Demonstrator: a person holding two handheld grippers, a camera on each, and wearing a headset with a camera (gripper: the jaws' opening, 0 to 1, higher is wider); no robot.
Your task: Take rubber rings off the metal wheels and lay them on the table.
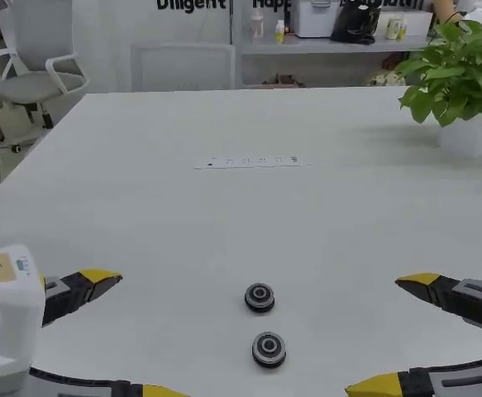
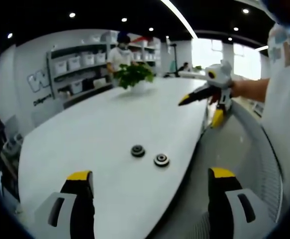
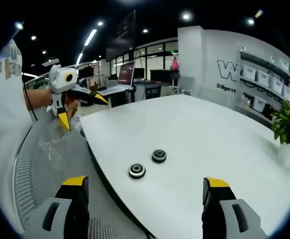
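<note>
Far wheel [image 1: 260,298] and near wheel [image 1: 269,349] lay close together on the bench [image 1: 224,215], between the left hand-held gripper [image 2: 150,174] and right hand-held gripper [image 3: 145,181]; both grippers were wide open and empty.

The near wheel [image 1: 269,349] and the far wheel [image 1: 260,298] sit close to the front edge of the tabletop [image 1: 224,223]. There is a small gap between them and bare top all around them. The left claw [image 1: 141,335] and the right claw [image 1: 377,335] hang wide open, one on each side, well apart from the wheels. Nothing lies between either claw and the wheels. Farther back, a flat white strip [image 1: 253,161] lies in the middle of the tabletop. A leafy plant [image 1: 460,78] stands at the far right. Both are well away from the wheels.
</note>
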